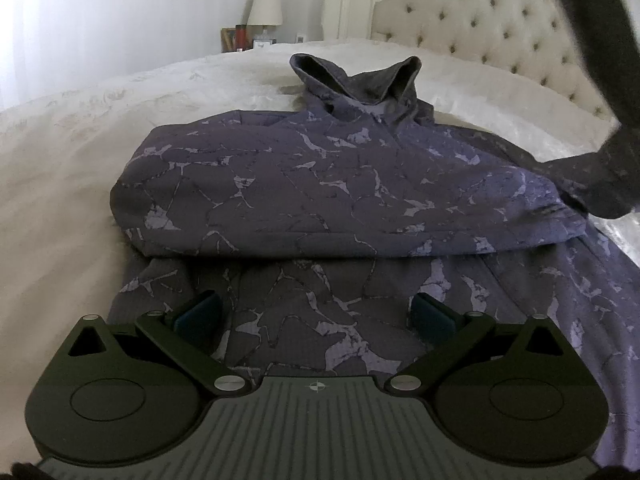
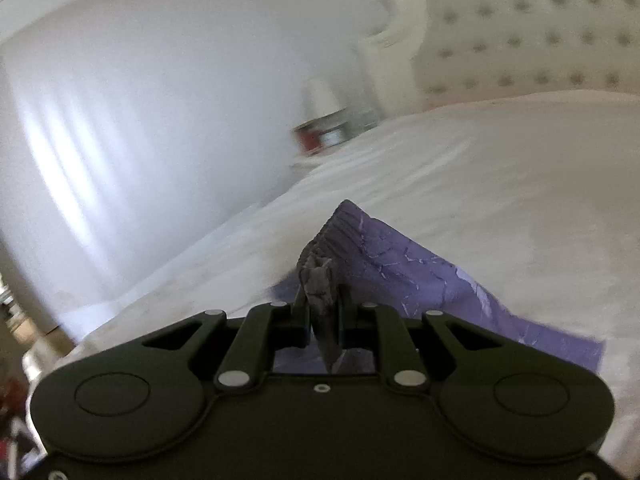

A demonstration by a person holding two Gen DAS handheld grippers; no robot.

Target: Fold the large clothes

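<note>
The hoodie (image 1: 344,184) lies mid-bed (image 1: 80,128), one side folded. Left gripper (image 1: 316,312) hovers with jaws released; right gripper (image 2: 322,308) jaws pinch the sleeve cuff (image 2: 320,276). Lay that sleeve flat across the body, edges aligned.

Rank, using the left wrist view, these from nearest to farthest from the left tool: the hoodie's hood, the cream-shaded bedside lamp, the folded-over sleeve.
1. Folded-over purple patterned sleeve, straight ahead of the left tool.
2. Hood, beyond, centre.
3. Cream-shaded bedside lamp, far left.

Purple crack-patterned hoodie (image 1: 344,184), cream bedspread (image 1: 100,128).
</note>
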